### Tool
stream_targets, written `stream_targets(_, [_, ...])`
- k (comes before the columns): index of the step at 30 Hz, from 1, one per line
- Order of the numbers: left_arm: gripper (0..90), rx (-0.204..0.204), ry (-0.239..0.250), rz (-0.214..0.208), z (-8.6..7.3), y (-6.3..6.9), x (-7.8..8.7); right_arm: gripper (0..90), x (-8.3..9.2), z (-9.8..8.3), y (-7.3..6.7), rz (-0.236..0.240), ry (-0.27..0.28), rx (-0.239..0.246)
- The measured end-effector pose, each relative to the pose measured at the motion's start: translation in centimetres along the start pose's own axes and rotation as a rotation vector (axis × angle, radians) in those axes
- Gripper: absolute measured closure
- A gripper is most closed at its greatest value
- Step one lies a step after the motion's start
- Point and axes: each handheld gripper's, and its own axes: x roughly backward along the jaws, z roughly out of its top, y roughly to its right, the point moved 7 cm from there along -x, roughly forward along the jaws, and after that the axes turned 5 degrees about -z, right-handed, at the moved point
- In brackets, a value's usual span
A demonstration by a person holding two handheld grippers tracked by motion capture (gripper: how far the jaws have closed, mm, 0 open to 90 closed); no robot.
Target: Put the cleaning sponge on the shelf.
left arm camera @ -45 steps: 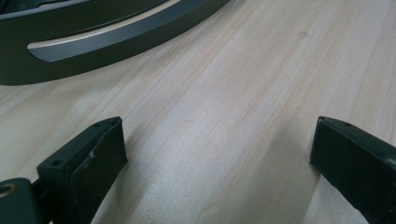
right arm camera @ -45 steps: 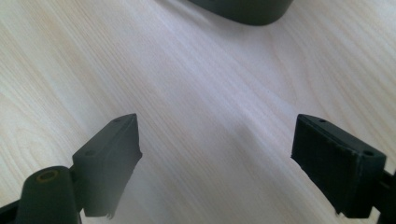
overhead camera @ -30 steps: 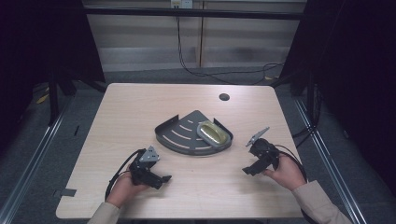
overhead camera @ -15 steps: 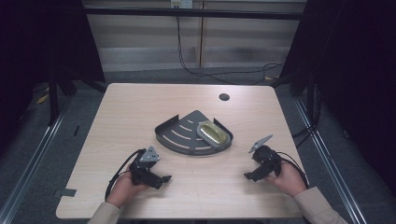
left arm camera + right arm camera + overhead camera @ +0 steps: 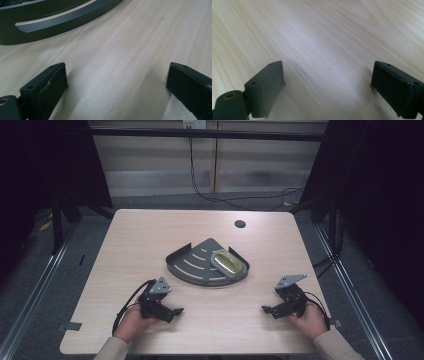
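A dark grey fan-shaped tray (image 5: 192, 266) lies at the middle of the wooden table, and a yellowish oval object (image 5: 228, 262) rests in its right part. My left gripper (image 5: 172, 312) sits low at the front left of the table, open, with bare wood between its jaws; the tray's curved rim (image 5: 62, 18) lies just ahead of it. My right gripper (image 5: 266, 310) rests at the front right, also open over bare wood (image 5: 327, 50). Nothing is held by either gripper.
A small round dark hole (image 5: 240, 224) marks the table's far right. The light wood tabletop (image 5: 135, 240) stretches around the tray. Dark frame posts and cables stand beyond the far edge, and floor rails run along both sides.
The right gripper has drawn back toward the table's front right edge. The left gripper has stayed nearly still.
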Motion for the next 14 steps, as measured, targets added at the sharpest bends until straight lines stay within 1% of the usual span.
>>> stream_targets(1, [3.1, 0.0, -0.001, 0.002, 0.0, 0.0, 0.01, 10.1, -0.01, -0.09, 0.01, 0.0, 0.021, -0.002])
stream_targets(5, [3.1, 0.0, 0.0, 0.0, 0.0, 0.0, 0.0, 9.8, 0.02, -0.37, 0.1, 0.002, 0.07, 0.003])
stream_targets(7, [3.1, 0.0, -0.001, 0.002, 0.0, 0.0, 0.01, 9.8, 0.0, -0.39, 0.13, 0.002, 0.077, 0.005])
stream_targets(11, [3.0, 0.0, 0.0, 0.0, 0.0, 0.0, 0.0, 9.9, 0.0, -0.32, 0.08, 0.002, 0.064, -0.002])
stream_targets(14, [3.0, 0.0, 0.0, 0.001, 0.0, -0.02, 0.01, 10.0, 0.03, -0.19, 0.01, -0.003, 0.029, -0.007])
